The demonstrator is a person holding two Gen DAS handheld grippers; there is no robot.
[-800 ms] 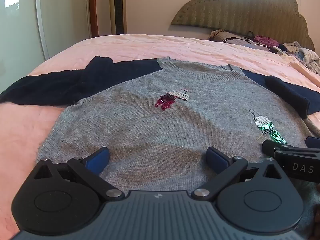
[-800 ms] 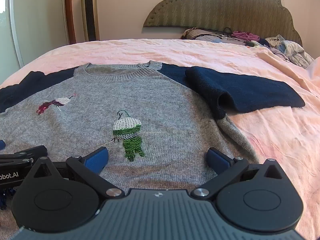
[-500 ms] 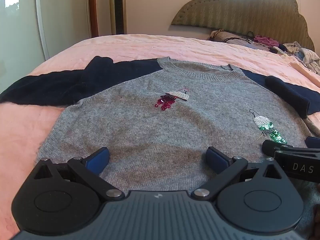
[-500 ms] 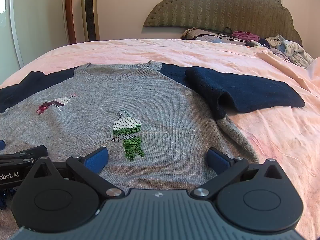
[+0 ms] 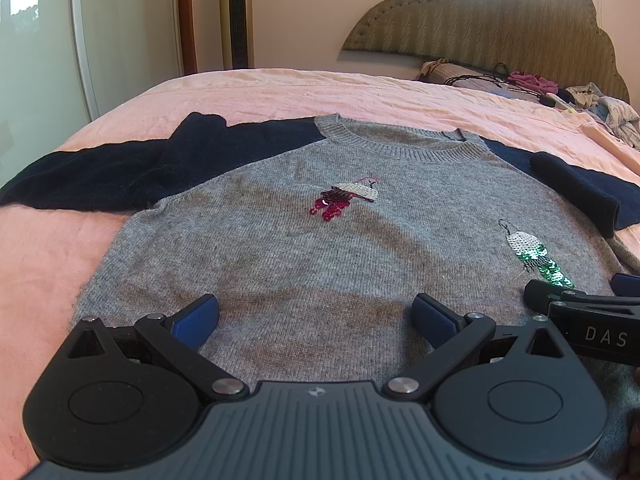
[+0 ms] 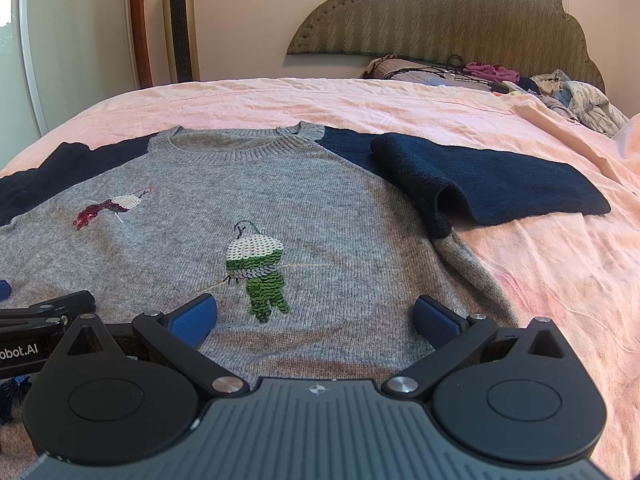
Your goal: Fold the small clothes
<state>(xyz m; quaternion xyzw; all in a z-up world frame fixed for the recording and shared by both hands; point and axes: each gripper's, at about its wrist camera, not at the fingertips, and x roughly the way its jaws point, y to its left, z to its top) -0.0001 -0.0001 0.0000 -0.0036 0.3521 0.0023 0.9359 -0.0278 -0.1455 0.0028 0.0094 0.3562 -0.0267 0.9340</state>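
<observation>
A small grey knit sweater point(image 5: 304, 248) point(image 6: 168, 256) with navy sleeves lies flat, front up, on the pink bed. It bears a red sequin bird point(image 5: 344, 198) and a green sequin bird point(image 6: 258, 272). The left sleeve point(image 5: 104, 176) stretches out to the side; the right sleeve point(image 6: 480, 188) is folded back on itself. My left gripper point(image 5: 316, 316) hovers open over the lower hem, nothing between its blue pads. My right gripper point(image 6: 316, 316) stands open over the hem's right part, also with nothing in it. Each gripper shows at the edge of the other's view.
The pink bedsheet point(image 6: 560, 272) spreads wide to the right and behind the sweater. A pile of clothes and a cable point(image 6: 520, 88) lies by the padded headboard point(image 6: 440, 20). A tower fan point(image 5: 236, 16) and a glass door stand beyond the bed.
</observation>
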